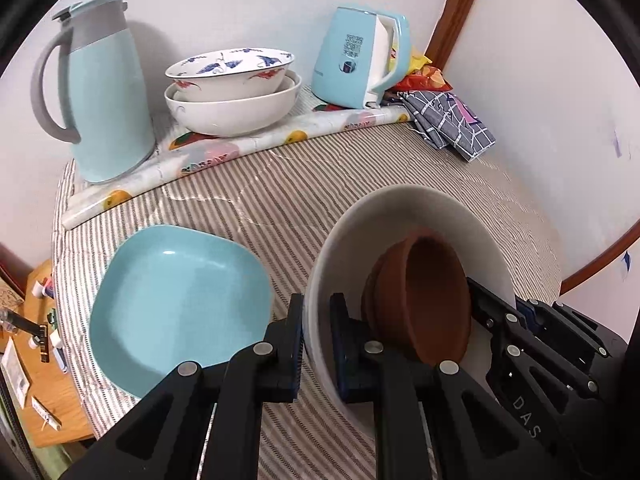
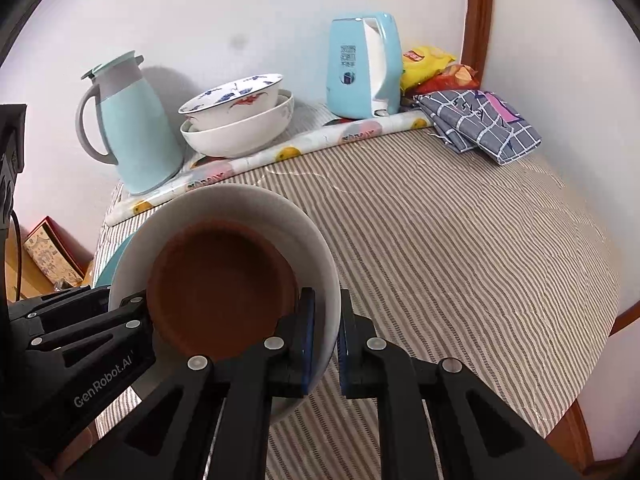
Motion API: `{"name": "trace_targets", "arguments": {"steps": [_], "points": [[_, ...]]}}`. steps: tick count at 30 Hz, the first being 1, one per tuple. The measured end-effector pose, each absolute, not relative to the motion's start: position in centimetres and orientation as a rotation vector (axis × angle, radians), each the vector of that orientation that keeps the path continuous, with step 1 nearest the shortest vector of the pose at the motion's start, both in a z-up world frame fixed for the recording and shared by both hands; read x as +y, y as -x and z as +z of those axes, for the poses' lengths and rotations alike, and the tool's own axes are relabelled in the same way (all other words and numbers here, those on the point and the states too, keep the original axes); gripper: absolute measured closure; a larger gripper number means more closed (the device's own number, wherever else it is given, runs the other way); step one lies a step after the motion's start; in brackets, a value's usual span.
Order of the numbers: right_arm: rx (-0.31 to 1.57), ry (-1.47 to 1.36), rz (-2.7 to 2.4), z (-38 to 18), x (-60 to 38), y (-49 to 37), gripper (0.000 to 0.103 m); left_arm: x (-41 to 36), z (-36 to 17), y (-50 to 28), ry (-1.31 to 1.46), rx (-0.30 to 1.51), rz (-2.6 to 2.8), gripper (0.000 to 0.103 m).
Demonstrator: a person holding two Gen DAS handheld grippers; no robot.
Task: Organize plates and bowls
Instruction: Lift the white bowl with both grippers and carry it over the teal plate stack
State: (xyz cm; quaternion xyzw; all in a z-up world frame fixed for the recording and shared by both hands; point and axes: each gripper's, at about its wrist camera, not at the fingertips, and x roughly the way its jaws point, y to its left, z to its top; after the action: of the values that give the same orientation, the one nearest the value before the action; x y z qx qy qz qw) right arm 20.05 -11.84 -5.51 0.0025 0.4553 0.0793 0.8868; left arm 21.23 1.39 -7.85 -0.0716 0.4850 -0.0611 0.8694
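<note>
we hold the white bowl [image 1: 400, 216], brown bowl [image 1: 424, 300] inside, above the table, left gripper [image 1: 316, 344] and right gripper [image 2: 326, 344] pinching opposite rims. next: probably onto the 2 stacked bowls [image 1: 232, 92], kept level.

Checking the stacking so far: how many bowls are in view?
4. Two stacked at the back: patterned bowl in plain white bowl. Brown bowl sits inside the held white bowl. More may be hidden.

White lettering "GenRobot.AI" runs along the side of the black plastic left gripper [image 2: 102, 384] in the right wrist view. On the black right gripper [image 1: 528, 416], in the left wrist view, only "DAS" shows. The print on the pale blue electric kettle [image 2: 362, 68] at the table's far edge is too small to read.
</note>
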Motion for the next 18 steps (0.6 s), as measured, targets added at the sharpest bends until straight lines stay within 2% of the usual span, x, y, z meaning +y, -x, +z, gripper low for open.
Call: {"name": "trace_targets", "arguments": {"steps": [18], "points": [[0.932, 0.010, 0.226, -5.1, -7.6, -20.2, 0.094, 5.9, -7.1, -20.7, 0.162, 1.004, -0.070, 0.090]]}}
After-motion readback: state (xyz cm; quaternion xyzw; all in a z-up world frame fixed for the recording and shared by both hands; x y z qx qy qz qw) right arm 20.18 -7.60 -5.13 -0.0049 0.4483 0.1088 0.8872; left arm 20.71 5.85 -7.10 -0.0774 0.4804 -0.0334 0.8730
